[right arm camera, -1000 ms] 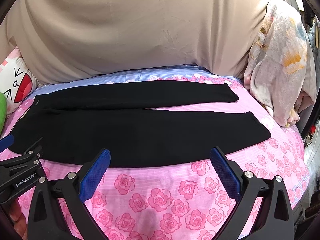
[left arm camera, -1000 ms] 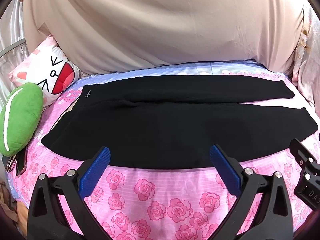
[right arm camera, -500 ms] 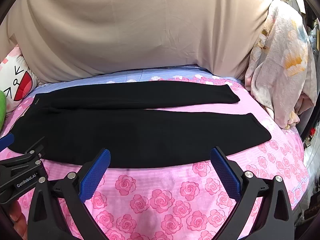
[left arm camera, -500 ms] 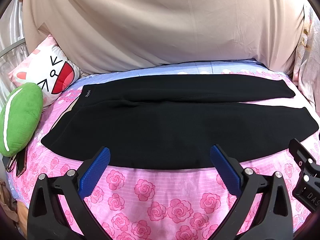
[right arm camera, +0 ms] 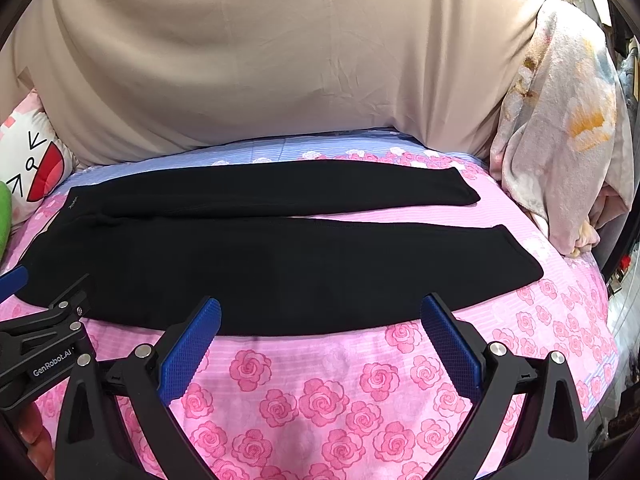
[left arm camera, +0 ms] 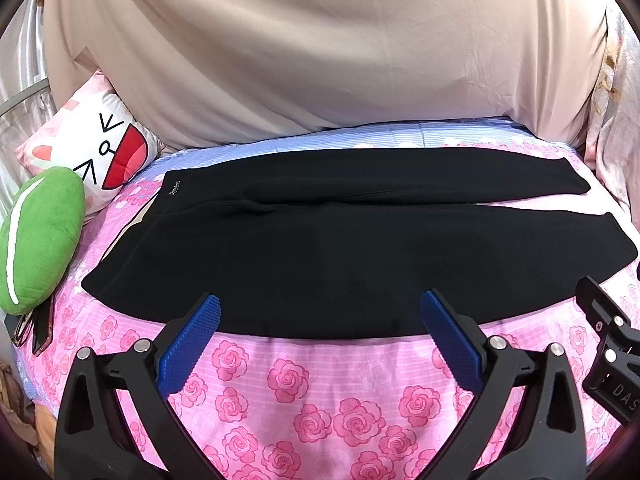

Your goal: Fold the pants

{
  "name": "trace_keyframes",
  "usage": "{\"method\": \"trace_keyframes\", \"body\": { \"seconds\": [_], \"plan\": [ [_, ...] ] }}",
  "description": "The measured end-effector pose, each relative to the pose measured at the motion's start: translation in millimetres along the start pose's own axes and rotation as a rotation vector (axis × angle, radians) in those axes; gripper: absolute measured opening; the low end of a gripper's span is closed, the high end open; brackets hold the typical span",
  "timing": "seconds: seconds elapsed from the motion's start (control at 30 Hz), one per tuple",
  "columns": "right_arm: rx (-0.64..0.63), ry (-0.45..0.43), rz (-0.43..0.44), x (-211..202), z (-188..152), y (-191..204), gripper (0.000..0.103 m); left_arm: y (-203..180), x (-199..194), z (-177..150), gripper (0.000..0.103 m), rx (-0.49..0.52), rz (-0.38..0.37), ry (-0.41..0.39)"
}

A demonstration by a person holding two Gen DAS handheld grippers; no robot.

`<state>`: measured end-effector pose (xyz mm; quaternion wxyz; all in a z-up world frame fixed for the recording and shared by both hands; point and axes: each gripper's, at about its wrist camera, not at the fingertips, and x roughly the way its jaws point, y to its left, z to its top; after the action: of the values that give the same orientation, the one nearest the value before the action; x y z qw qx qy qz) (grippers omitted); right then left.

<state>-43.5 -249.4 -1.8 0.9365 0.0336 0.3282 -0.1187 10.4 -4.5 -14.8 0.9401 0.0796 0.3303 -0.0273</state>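
Black pants (left arm camera: pixel 340 248) lie flat across the pink rose-print bed, waistband to the left, both legs running right and slightly parted at the cuffs. The same pants (right arm camera: pixel 280 256) fill the middle of the right wrist view. My left gripper (left arm camera: pixel 320 316) hovers open over the near edge of the pants, blue pads wide apart and holding nothing. My right gripper (right arm camera: pixel 320 316) is also open above the near hem of the closer leg. Each gripper's black body shows at the edge of the other's view.
A green plush (left arm camera: pixel 38 240) and a cartoon-face pillow (left arm camera: pixel 96 152) sit at the left by the waistband. A beige sheet (left arm camera: pixel 320 52) hangs behind the bed. A floral blanket (right arm camera: pixel 560 132) is piled at the right. Glasses (left arm camera: pixel 34 328) lie at the left bed edge.
Both views have shifted only slightly; the pants sit a touch lower in the right wrist view. The pants have not moved and both grippers stay open.
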Motion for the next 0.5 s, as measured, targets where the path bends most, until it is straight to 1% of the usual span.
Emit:
{"method": "trace_keyframes", "body": {
  "seconds": [0.5],
  "plan": [
    [-0.001,0.001,0.000,0.0,0.4,-0.3,0.098,1.5,-0.1,1.0,0.098,0.006,0.001,0.004]
  ]
}}
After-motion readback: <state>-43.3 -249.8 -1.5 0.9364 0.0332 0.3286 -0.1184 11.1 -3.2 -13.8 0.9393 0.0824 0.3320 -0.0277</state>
